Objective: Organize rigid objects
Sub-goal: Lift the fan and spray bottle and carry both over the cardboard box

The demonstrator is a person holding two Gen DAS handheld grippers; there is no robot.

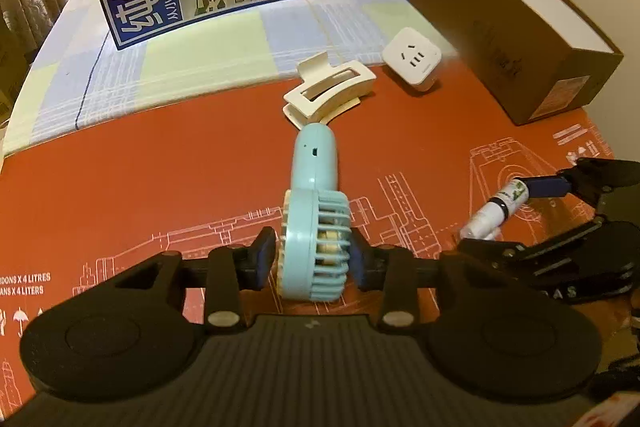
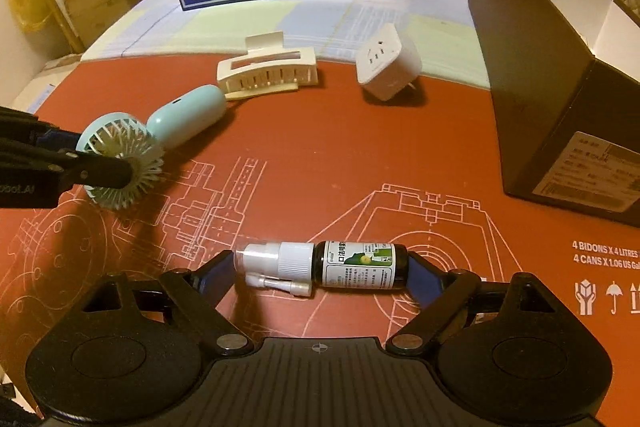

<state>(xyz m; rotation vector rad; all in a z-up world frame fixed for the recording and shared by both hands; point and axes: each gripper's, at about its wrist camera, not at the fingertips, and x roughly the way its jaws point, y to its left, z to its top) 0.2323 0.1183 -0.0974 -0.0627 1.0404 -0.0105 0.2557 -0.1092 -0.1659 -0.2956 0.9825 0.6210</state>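
Fan [image 1: 314,247] lies on the red mat [image 1: 160,179], head clamped in the left tool [image 1: 314,257]. Right tool [image 2: 320,271] spans a spray bottle [image 2: 324,267] end to end, pads touching both ends. Hair clip [image 1: 330,89] and plug [image 1: 414,58] beyond, brown box [image 1: 500,39] to the right.

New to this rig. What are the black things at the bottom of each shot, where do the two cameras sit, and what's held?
They are handheld two-finger grippers, one in each of a person's hands, each with a fisheye camera looking along its fingers.

Left wrist view: the left gripper grips the head of a blue mini fan.

Right wrist view: the right gripper brackets a spray bottle end to end; whether it presses is unclear.

Also on the red mat: a cream hair claw, a white plug adapter, and an open dark box.
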